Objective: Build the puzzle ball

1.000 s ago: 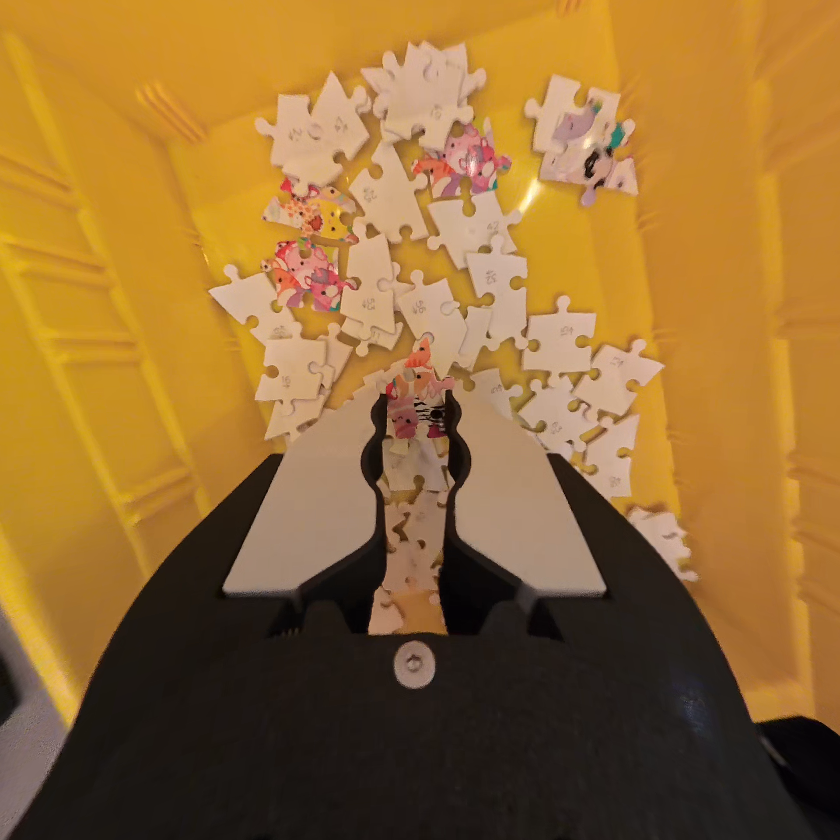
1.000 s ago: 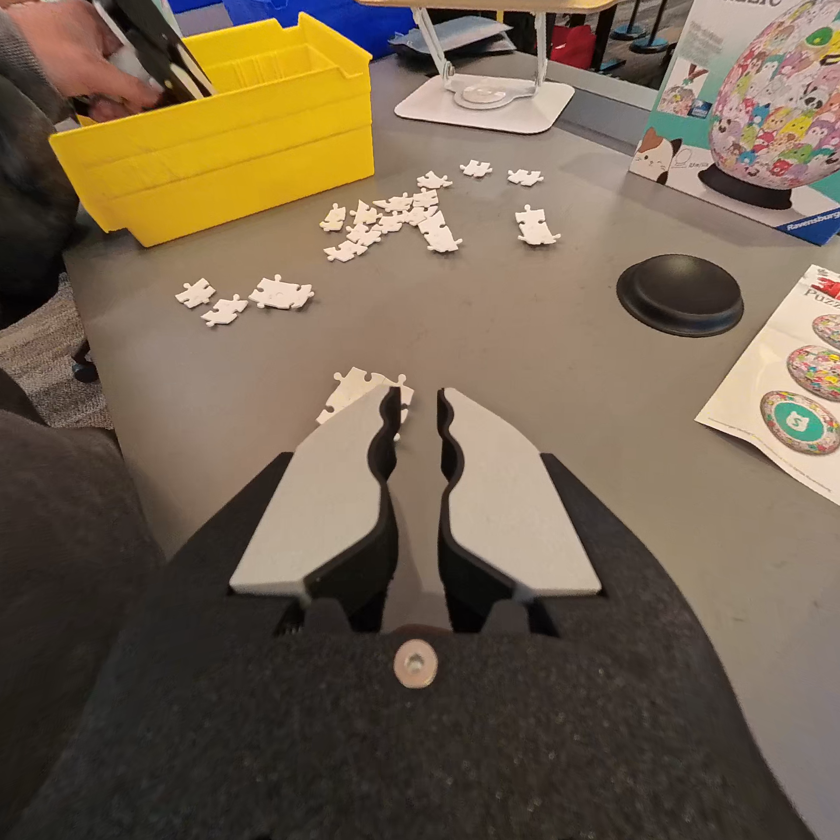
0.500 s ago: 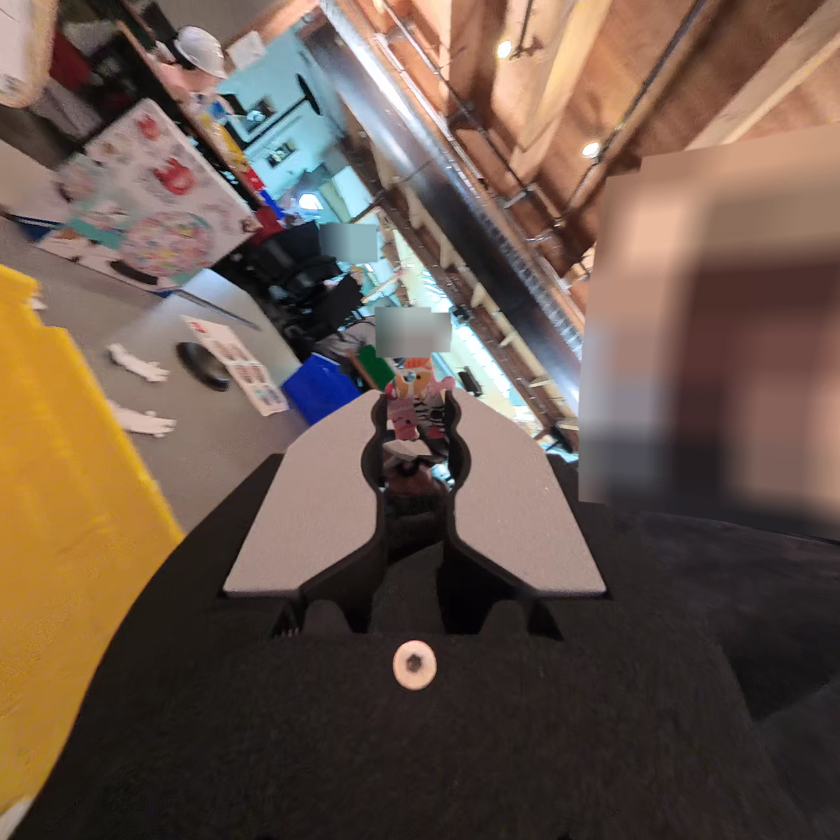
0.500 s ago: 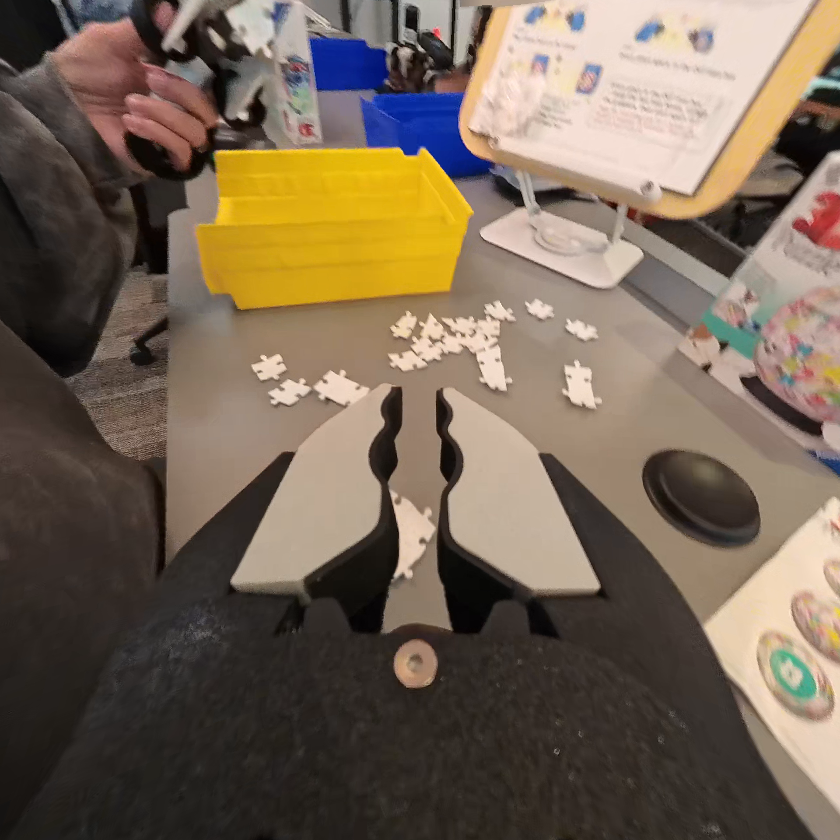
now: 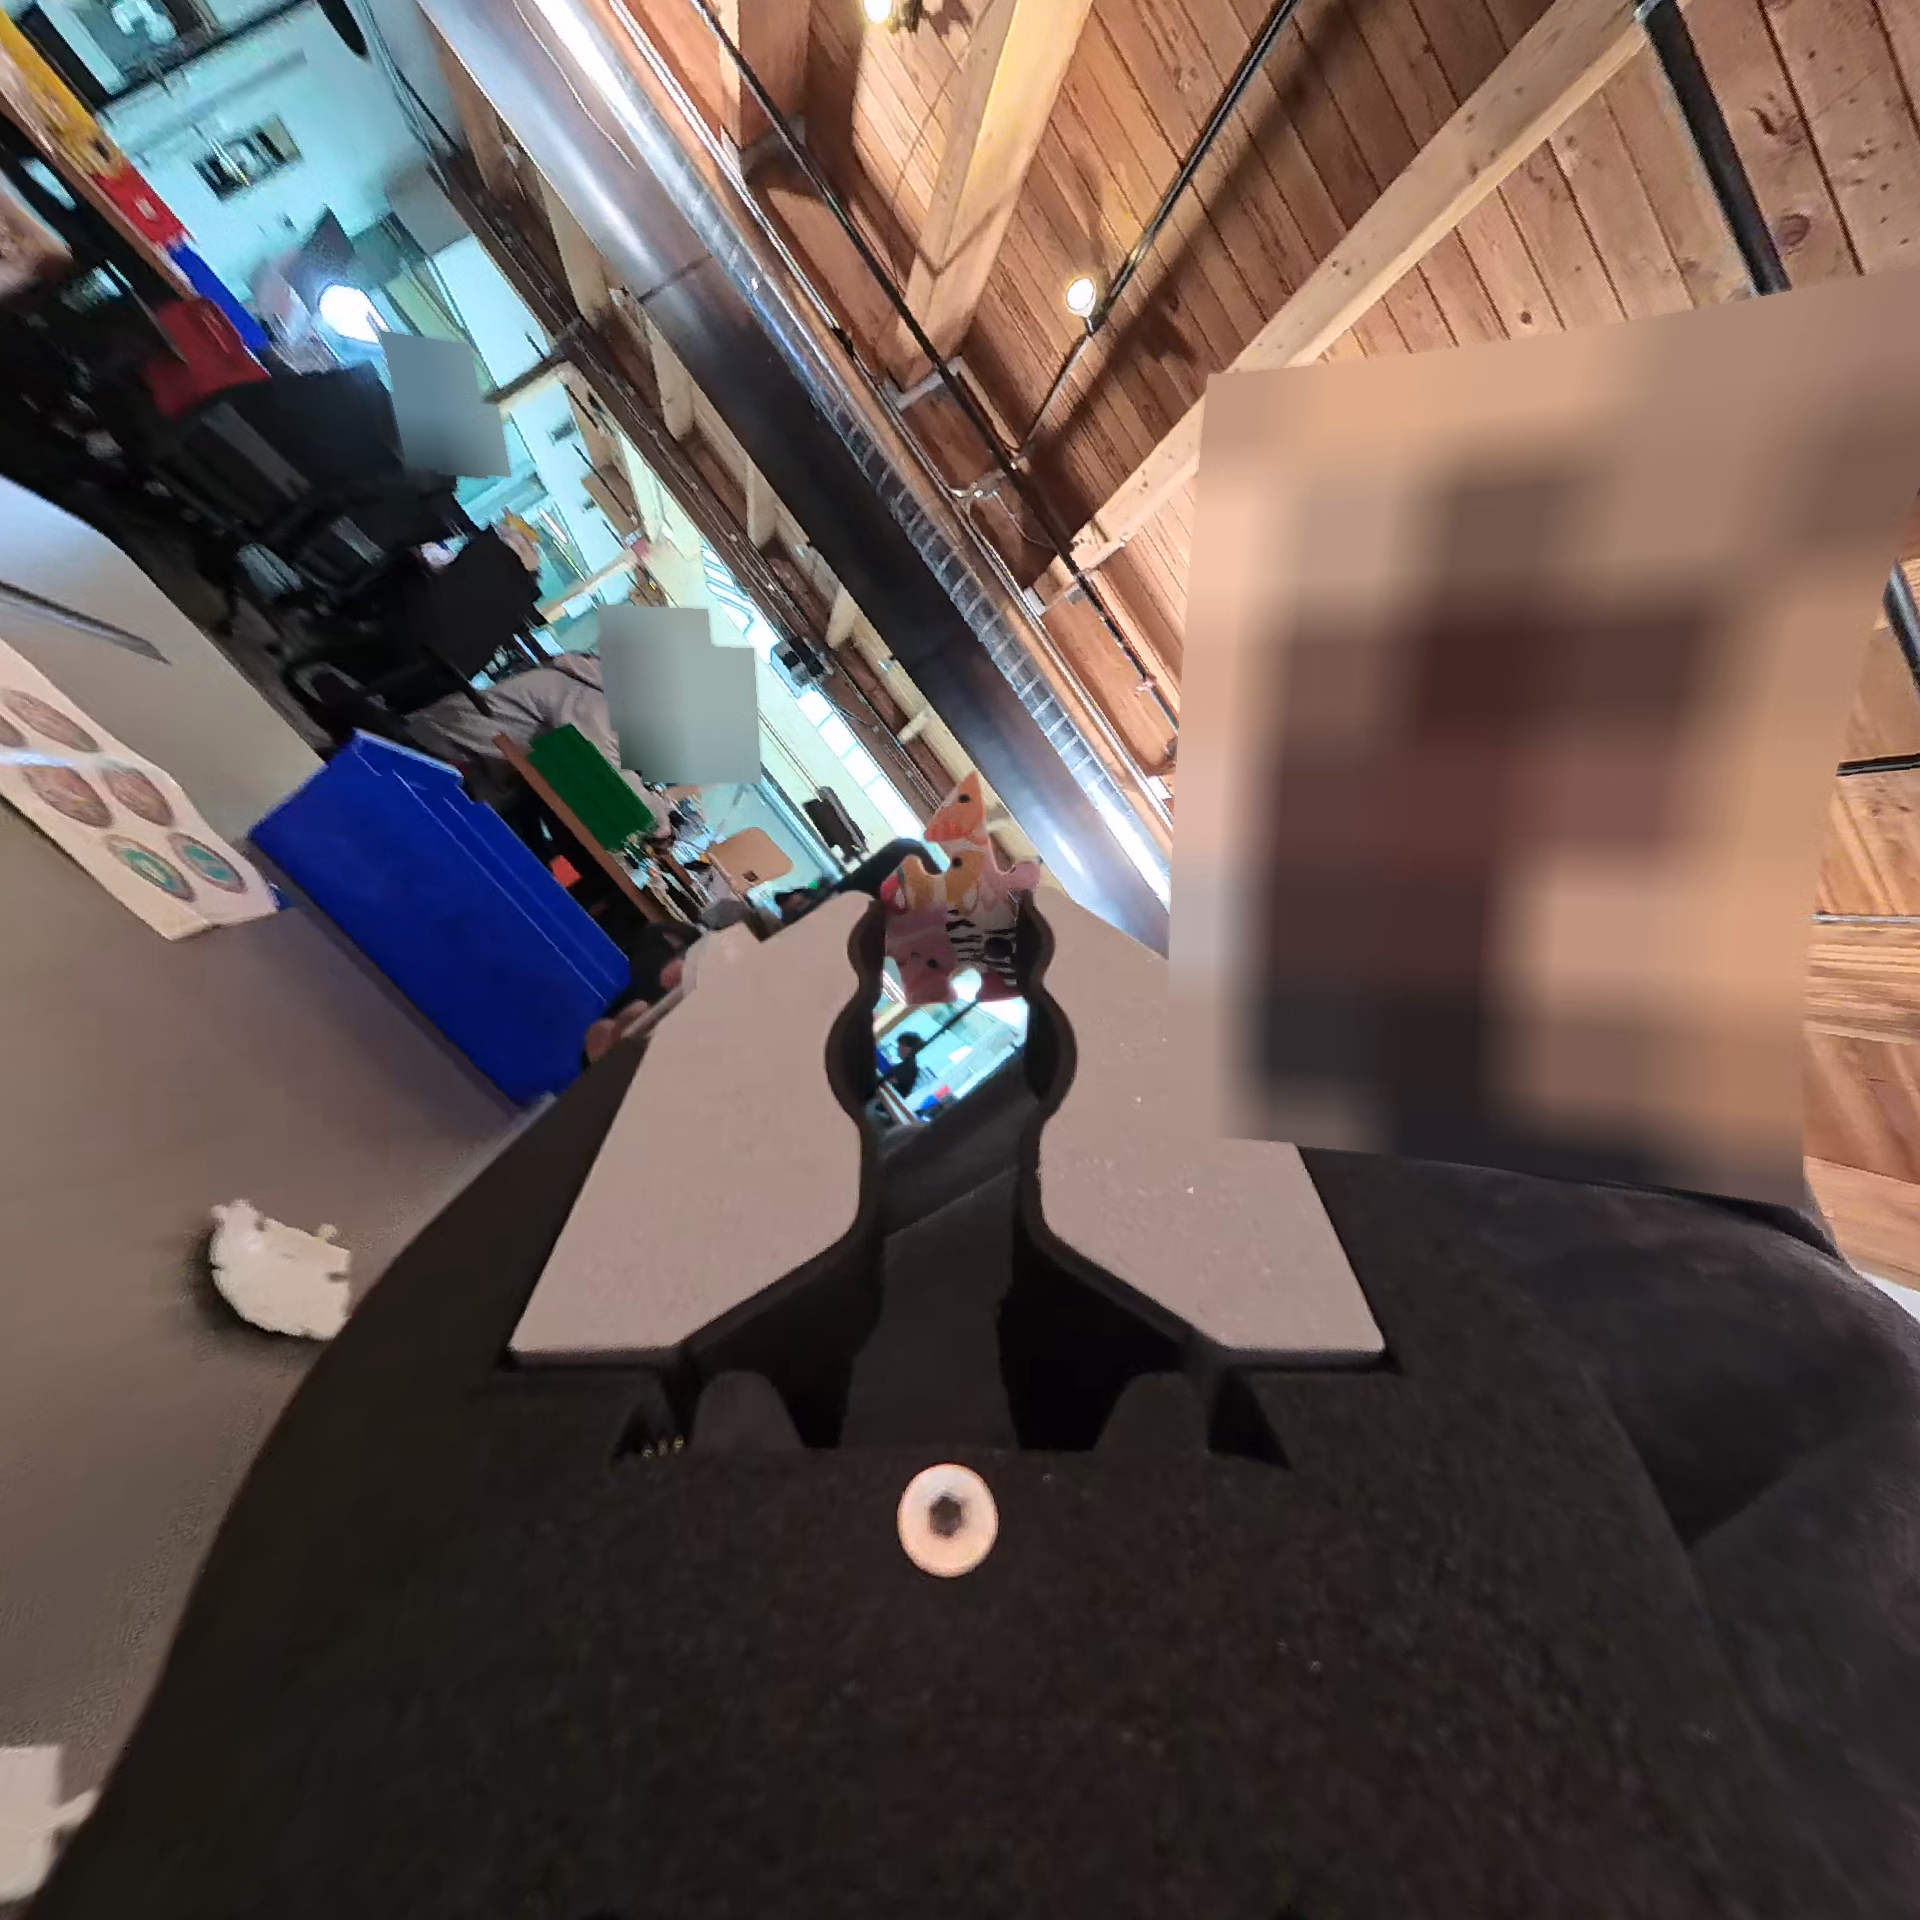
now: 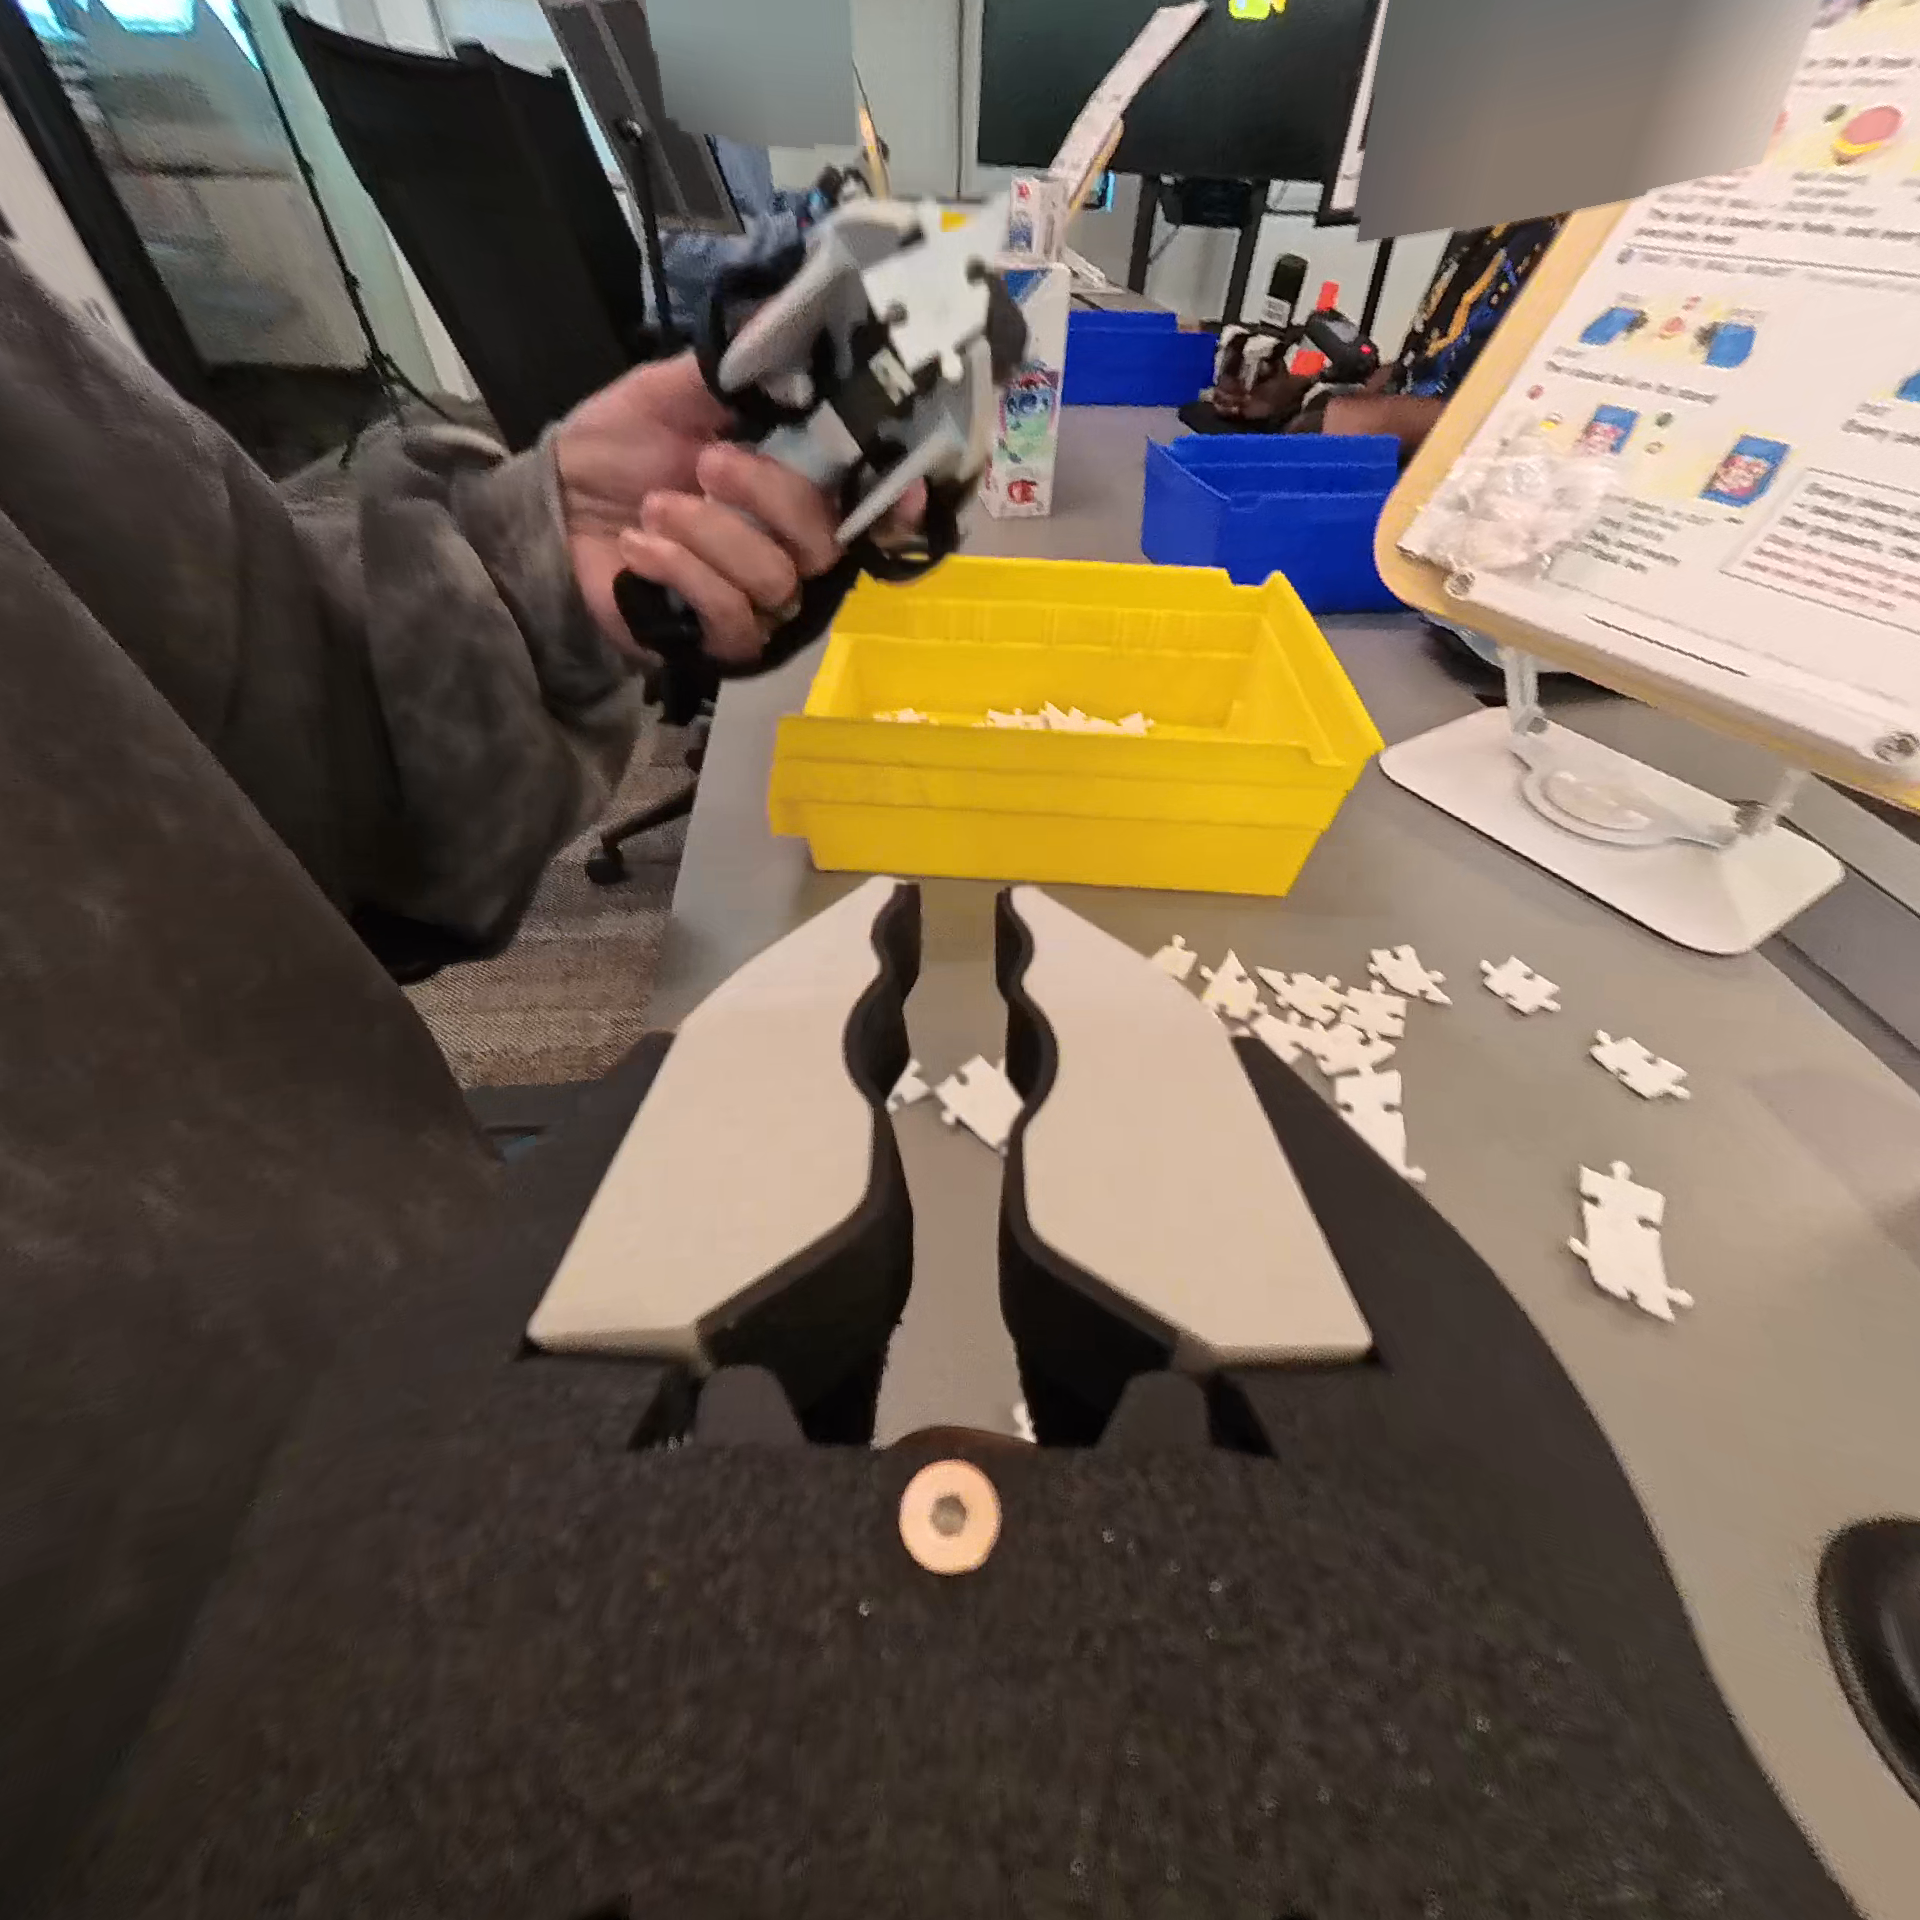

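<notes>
Grey table (image 6: pixel 1714 1455), one yellow bin (image 6: pixel 1049 821); left claw (image 5: pixel 951 914) pinching one puzzle piece (image 5: pixel 961 899), right claw (image 6: pixel 958 904) empty, ajar.

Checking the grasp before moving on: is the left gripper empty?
No, the left gripper is clamped on a colourful puzzle piece at its fingertips.

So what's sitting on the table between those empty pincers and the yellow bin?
In the right wrist view, only bare grey table lies between the right gripper and the yellow bin. The loose white puzzle pieces lie off to the right.
</notes>
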Available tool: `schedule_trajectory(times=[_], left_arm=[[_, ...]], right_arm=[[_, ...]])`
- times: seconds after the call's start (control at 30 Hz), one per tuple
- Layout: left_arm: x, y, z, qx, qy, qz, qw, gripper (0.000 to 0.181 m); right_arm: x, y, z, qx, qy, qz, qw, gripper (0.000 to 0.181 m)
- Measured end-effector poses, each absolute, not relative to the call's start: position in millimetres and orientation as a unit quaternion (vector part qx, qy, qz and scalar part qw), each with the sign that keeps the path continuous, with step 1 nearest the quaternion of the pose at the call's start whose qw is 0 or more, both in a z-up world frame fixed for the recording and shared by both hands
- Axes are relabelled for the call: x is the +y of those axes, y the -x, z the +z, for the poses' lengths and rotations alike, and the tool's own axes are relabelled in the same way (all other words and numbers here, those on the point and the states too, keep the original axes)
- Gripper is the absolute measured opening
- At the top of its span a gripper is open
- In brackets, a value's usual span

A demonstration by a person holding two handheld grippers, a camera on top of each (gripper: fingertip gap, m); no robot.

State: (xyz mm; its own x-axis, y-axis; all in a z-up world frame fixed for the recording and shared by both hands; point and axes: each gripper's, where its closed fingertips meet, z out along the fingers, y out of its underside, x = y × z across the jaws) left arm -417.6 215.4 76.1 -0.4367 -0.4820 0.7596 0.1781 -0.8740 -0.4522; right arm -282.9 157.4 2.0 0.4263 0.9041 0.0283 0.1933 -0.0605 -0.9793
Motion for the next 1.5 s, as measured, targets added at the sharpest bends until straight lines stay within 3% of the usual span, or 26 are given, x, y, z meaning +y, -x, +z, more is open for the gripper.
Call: schedule_trajectory(times=[0.03, 0.23, 0.33, 0.57, 0.77, 0.9, 1.07, 1.23, 1.5], left_arm=[[209, 408, 73, 0.158, 0.494, -0.836, 0.179, 0.023], [144, 343, 20, 0.226, 0.567, -0.79, -0.063, 0.023], [121, 321, 1, 0.25, 0.583, -0.761, -0.136, 0.023], [100, 304, -10, 0.29, 0.585, -0.736, -0.179, 0.024], [138, 309, -11, 0.275, 0.628, -0.727, -0.04, 0.031], [163, 323, -18, 0.282, 0.678, -0.673, 0.089, 0.035], [180, 341, -17, 0.278, 0.693, -0.624, 0.229, 0.035], [185, 350, -42, 0.355, 0.731, -0.437, 0.386, 0.035], [168, 343, -59, 0.371, 0.741, -0.354, 0.433, 0.044]], right_arm=[[156, 287, 5, -0.422, 0.645, 0.337, 0.541, 0.014], [142, 300, 21, -0.433, 0.615, 0.395, 0.527, 0.017], [134, 304, 10, -0.466, 0.612, 0.398, 0.499, 0.017], [116, 304, -10, -0.505, 0.616, 0.402, 0.452, 0.009], [141, 288, -12, -0.436, 0.648, 0.406, 0.475, 0.002], [183, 258, -11, -0.278, 0.692, 0.439, 0.501, 0.002], [213, 230, -27, -0.126, 0.732, 0.504, 0.44, 0.002], [229, 221, -39, -0.096, 0.759, 0.487, 0.421, 0.002], [235, 222, -43, -0.094, 0.775, 0.467, 0.415, 0.002]])
